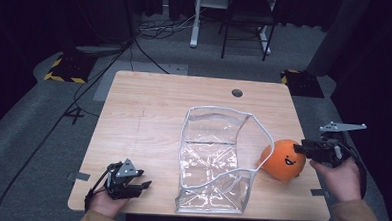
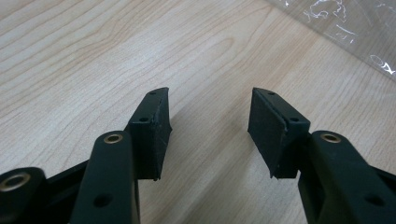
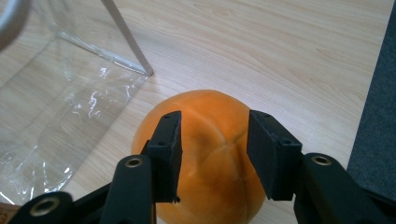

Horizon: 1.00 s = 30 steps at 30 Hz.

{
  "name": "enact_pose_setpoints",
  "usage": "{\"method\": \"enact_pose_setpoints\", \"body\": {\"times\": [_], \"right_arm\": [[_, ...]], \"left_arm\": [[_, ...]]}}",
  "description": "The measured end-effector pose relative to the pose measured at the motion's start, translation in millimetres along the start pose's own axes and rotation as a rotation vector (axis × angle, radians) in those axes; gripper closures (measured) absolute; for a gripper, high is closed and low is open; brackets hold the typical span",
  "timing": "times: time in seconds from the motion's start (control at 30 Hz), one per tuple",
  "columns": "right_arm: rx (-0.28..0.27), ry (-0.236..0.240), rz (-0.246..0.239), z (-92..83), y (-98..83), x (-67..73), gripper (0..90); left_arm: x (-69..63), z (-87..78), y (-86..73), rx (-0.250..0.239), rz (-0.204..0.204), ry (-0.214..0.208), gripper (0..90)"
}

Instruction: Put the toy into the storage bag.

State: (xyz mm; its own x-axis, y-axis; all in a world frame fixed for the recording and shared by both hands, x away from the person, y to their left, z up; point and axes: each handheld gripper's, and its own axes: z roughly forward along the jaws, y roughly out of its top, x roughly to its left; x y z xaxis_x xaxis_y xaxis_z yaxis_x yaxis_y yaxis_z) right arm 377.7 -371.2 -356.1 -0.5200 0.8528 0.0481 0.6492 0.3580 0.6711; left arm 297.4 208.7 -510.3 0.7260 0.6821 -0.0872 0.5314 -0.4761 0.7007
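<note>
An orange plush ball with a dark face print (image 1: 283, 159) (image 3: 210, 154) lies on the wooden table (image 1: 149, 103), to the right of a clear plastic bag with a white rim (image 1: 214, 159) (image 3: 70, 107). My right gripper (image 1: 302, 147) (image 3: 214, 147) hovers at the ball's right side, jaws open over its top, pads apart from it. At the table's front left my left gripper (image 1: 143, 186) (image 2: 210, 126) stands open above bare wood, nothing between its pads; the bag's corner (image 2: 355, 28) lies beyond it.
A round hole (image 1: 237, 93) sits near the table's far edge. The table's right edge runs close beside the ball, with grey floor (image 3: 373, 121) past it. Behind the table are a chair (image 1: 248, 22), cables and yellow-black striped bases (image 1: 65, 70).
</note>
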Motion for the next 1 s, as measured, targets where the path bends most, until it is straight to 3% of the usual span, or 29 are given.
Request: {"method": "enact_pose_setpoints", "body": {"times": [0.1, 0.27, 0.4, 0.5, 0.57, 0.83, 1.0], "right_arm": [[0.02, -0.006, 0.009, 4.2, -1.3, -4.2, 54.4], [0.064, 0.024, 0.045, 14.0, -2.3, -11.1, 51.7], [0.088, 0.061, 0.064, 17.9, -1.5, -12.2, 61.7], [0.116, 0.046, 0.021, 16.1, 1.3, -6.4, 75.2], [0.126, 0.039, -0.006, 13.6, 3.7, -2.1, 78.2], [0.12, 0.013, -0.063, -0.8, 13.7, 11.2, 79.6], [0.113, 0.01, -0.088, -16.0, 22.6, 16.6, 79.6]], "left_arm": [[0.1, 0.1, -0.4, -0.003, 0.006, 0.001, 48.1], [0.6, 1.0, -1.6, -0.016, 0.012, -0.002, 46.7], [1.2, 1.5, -2.7, -0.026, 0.02, -0.002, 45.2], [0.9, 3.1, -4.2, -0.045, 0.028, 0.0, 43.5], [1.5, 2.8, -4.0, -0.042, 0.032, 0.003, 43.3], [1.7, 3.4, -3.8, -0.041, 0.021, 0.002, 42.3], [1.0, 3.4, -3.5, -0.037, 0.041, 0.013, 41.7]]}}
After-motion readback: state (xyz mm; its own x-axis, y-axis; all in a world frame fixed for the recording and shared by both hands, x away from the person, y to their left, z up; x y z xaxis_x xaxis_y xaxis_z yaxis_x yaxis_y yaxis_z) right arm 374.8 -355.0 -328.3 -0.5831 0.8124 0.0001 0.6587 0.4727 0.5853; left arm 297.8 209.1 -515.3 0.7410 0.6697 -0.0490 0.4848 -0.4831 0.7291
